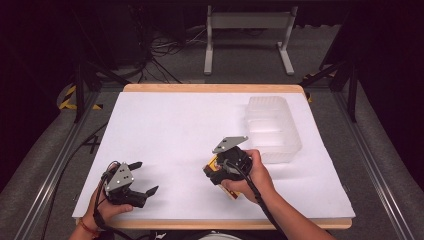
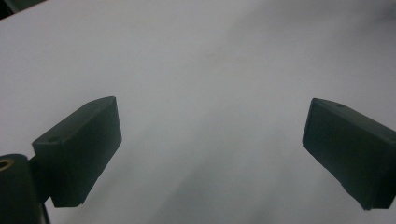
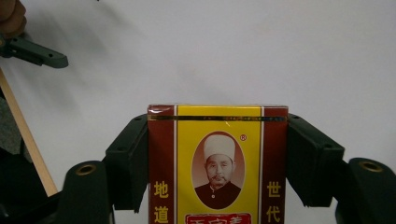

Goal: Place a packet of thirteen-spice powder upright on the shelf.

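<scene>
A red and yellow box (image 3: 217,163) with a printed portrait and gold characters sits between the black jaws of my right gripper (image 3: 217,154), which is shut on its two sides. In the high view that right gripper (image 1: 220,172) hangs over the white table (image 1: 175,130) near the front middle, with the box (image 1: 212,165) peeking out beside it. My left gripper (image 1: 145,177) rests at the front left, jaws wide apart. In the left gripper view its fingers (image 2: 79,149) stand open over bare white surface with nothing between them.
A clear plastic container (image 1: 272,127) with compartments stands at the back right of the table. The wooden table edge (image 1: 215,88) runs along the back. Beyond it are a grey metal stand (image 1: 247,35) and cables on the floor.
</scene>
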The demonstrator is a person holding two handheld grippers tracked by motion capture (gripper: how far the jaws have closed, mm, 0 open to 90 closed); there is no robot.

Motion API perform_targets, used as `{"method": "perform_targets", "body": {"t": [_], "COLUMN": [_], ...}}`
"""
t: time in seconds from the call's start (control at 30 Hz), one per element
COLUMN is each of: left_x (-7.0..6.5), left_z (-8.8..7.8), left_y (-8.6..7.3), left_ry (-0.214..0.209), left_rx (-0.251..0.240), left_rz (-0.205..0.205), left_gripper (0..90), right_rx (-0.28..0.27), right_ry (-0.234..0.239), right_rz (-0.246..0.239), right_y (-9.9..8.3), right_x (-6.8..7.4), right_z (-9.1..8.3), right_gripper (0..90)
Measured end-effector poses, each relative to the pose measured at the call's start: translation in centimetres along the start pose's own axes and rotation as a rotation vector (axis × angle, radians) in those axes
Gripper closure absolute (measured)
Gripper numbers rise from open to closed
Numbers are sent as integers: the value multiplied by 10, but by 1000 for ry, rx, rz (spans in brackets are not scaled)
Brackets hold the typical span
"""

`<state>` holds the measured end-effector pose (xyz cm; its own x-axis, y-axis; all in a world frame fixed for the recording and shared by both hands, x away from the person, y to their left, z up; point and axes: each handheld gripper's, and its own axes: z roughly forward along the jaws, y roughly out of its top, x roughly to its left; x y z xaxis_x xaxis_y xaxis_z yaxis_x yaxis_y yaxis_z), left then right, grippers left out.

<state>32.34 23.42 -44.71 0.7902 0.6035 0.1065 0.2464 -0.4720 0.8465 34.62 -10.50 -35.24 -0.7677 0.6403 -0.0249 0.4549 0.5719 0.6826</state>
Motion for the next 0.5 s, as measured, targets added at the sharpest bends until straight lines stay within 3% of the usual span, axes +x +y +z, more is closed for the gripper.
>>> {"method": "perform_targets", "body": {"t": [0.33,0.5], "left_x": [0,0], "left_z": [1,0], "left_y": [0,0], "left_ry": [-2,-2], "left_rx": [0,1], "left_rz": [0,0], "left_gripper": [52,53], "right_rx": [-76,-127], "right_ry": [-43,-86], "right_rz": [-26,-26], "right_y": [7,10], "right_x": [-7,-15], "right_z": [-10,-15], "right_gripper": [324,324]}}
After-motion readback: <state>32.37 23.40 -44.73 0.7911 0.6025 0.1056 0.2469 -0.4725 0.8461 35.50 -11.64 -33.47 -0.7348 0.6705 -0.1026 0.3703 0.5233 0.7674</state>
